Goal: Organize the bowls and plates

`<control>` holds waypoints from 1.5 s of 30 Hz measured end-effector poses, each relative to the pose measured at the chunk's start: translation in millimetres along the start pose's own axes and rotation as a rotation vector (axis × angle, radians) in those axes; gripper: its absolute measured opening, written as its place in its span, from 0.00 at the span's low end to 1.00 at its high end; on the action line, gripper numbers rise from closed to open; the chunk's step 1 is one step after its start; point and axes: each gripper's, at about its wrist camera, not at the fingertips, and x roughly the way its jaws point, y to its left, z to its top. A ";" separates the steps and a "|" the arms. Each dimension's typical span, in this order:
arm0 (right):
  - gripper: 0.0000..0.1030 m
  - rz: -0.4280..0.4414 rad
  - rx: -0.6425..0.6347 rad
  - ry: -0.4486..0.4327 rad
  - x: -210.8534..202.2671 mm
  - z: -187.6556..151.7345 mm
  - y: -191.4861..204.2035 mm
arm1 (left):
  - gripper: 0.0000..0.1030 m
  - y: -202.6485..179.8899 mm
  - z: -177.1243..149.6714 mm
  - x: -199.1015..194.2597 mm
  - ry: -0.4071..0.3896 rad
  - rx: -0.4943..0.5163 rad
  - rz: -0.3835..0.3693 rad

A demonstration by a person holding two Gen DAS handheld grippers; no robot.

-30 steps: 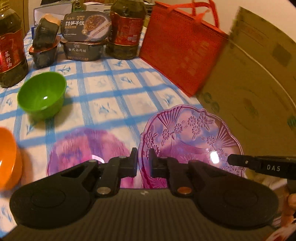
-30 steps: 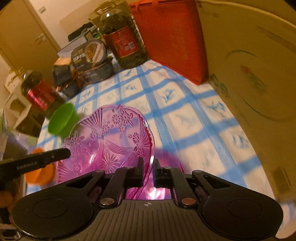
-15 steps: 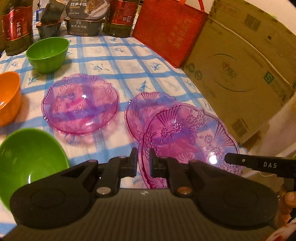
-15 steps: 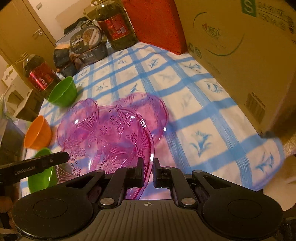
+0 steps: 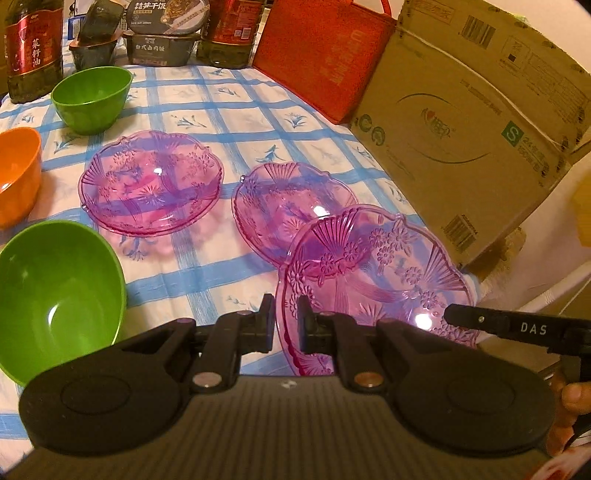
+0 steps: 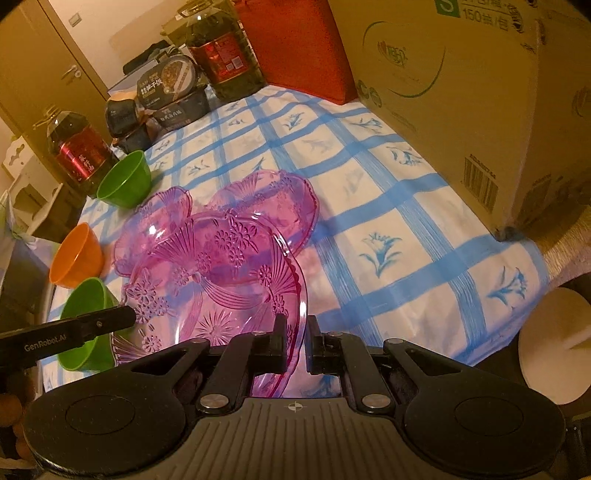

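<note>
Blue-checked cloth covers the bench [image 5: 229, 96]; oil bottles [image 5: 31, 48], boxed meals [image 5: 166, 33], a red bag [image 5: 321, 55] and a cardboard box [image 5: 461, 122] crowd the far and right edges.

Progress, as we judge it: early. Nothing is stacked yet. Two pink glass plates lie flat and apart on the cloth, a left plate [image 5: 151, 182] and a middle plate [image 5: 291, 206]. A third, the carried plate [image 5: 376, 280], is up in the air at the near right, tilted, its far rim overlapping the middle plate in the left wrist view; we cannot tell whether the two touch. Bowls sit loose and unnested along the left side: far green bowl [image 5: 92, 98], orange bowl [image 5: 16, 173], near green bowl [image 5: 55, 291]. We read the step in hand as setting the carried plate onto the middle plate. Left to do after that: bring the left plate to the pile, then nest the three bowls.

Claws: our left claw [image 5: 287, 325] is closed down to a thin gap, pinching the near-left rim of the carried plate between its pads. Our right claw [image 6: 295, 343] is likewise clamped, on the near-right rim of the same plate. So both claws share one plate, gripping opposite sides of its near edge. Each wrist view also shows the tip of the other claw reaching in from the side.
</note>
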 end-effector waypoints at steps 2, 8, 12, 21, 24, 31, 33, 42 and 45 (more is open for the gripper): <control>0.09 0.002 0.003 0.004 -0.7 -2.8 -1.7 | 0.10 -0.4 -1.9 -0.1 0.002 0.000 0.000; 0.09 0.001 0.012 0.009 -2.7 -7.3 -4.6 | 0.10 -3.4 -6.6 0.6 0.007 0.004 -0.004; 0.09 -0.003 0.006 0.007 -2.5 -4.9 -6.0 | 0.10 -4.4 -5.3 4.9 0.012 0.005 -0.004; 0.09 0.001 -0.013 0.007 19.5 23.0 -11.0 | 0.10 -0.6 16.1 26.9 0.016 -0.010 0.013; 0.09 0.004 -0.035 -0.001 31.4 41.2 -9.7 | 0.10 2.3 34.6 39.3 0.009 -0.016 0.028; 0.09 0.001 -0.076 -0.015 71.4 92.7 -7.6 | 0.10 7.1 77.6 76.5 0.001 -0.018 0.069; 0.09 0.001 -0.083 -0.010 83.5 102.8 -9.0 | 0.10 11.2 85.0 89.4 0.014 -0.025 0.075; 0.09 -0.008 -0.117 0.035 128.5 119.1 -11.2 | 0.10 22.6 93.0 125.1 0.065 -0.019 0.113; 0.09 -0.009 -0.121 0.041 134.6 119.7 -11.7 | 0.10 26.1 91.9 130.5 0.078 -0.023 0.115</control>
